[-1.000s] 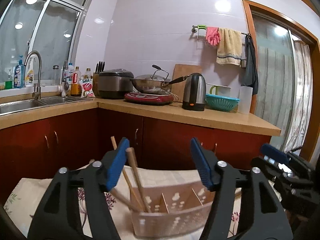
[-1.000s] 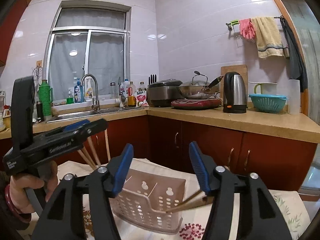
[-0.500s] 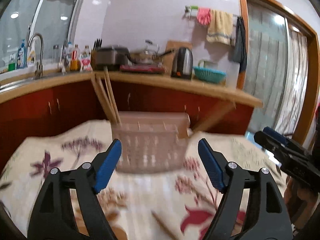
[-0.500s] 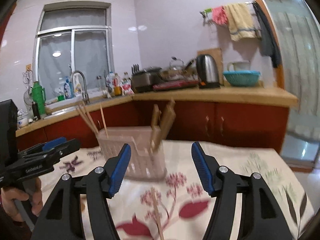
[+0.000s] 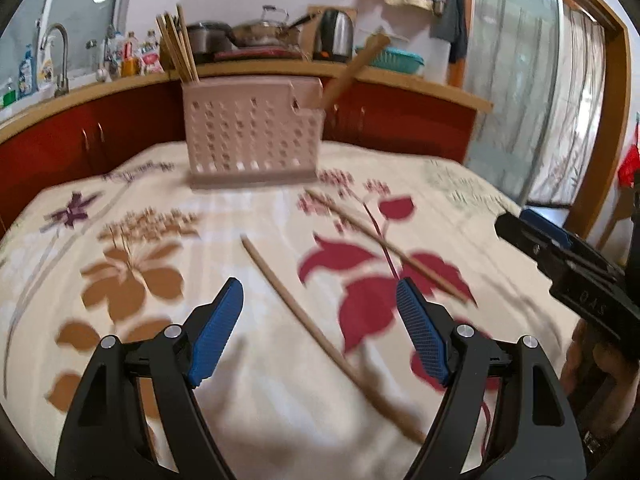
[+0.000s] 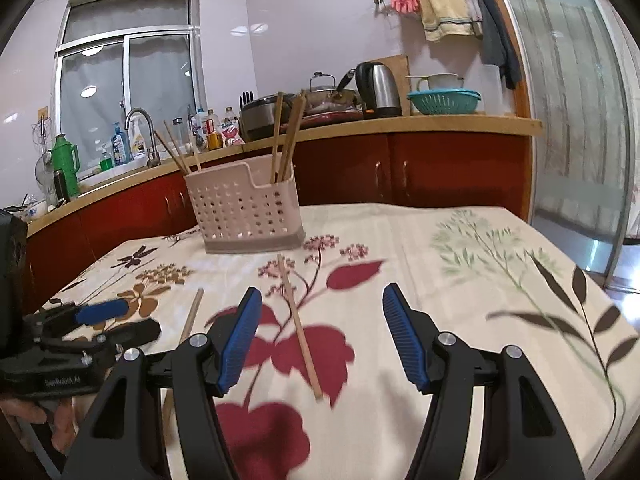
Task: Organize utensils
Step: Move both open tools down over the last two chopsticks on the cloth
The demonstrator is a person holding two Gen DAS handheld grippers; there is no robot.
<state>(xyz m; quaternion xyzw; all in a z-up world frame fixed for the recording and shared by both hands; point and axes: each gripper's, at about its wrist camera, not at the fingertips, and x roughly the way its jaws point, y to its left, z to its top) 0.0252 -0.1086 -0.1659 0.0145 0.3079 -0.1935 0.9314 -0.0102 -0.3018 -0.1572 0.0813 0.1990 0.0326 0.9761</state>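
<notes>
Both my grippers are spread wide, nothing between the pads. My left gripper (image 5: pixel 320 332) hangs low over one loose chopstick (image 5: pixel 304 316) that runs diagonally on the floral tablecloth (image 5: pixel 132 264); my right gripper (image 6: pixel 320 336) sits over the other loose chopstick (image 6: pixel 298 324), which lies between its jaws but untouched. The two sticks lie apart, both in front of the pink perforated utensil holder (image 6: pixel 248 216), which already has chopsticks standing at its left end (image 6: pixel 176 156) and at its right end (image 6: pixel 286 136).

Handling guess: thin wooden sticks, very light, stiff, round-ish so they may roll or slip on cloth. They lie flat, so I'd pinch near mid-length, pads across the shaft, to keep it from tipping. The holder looks like light plastic and could tip or slide if bumped.

Writing: white print on the left gripper's body in the right wrist view, too blurred to read. Bottle labels on the counter are too small.
</notes>
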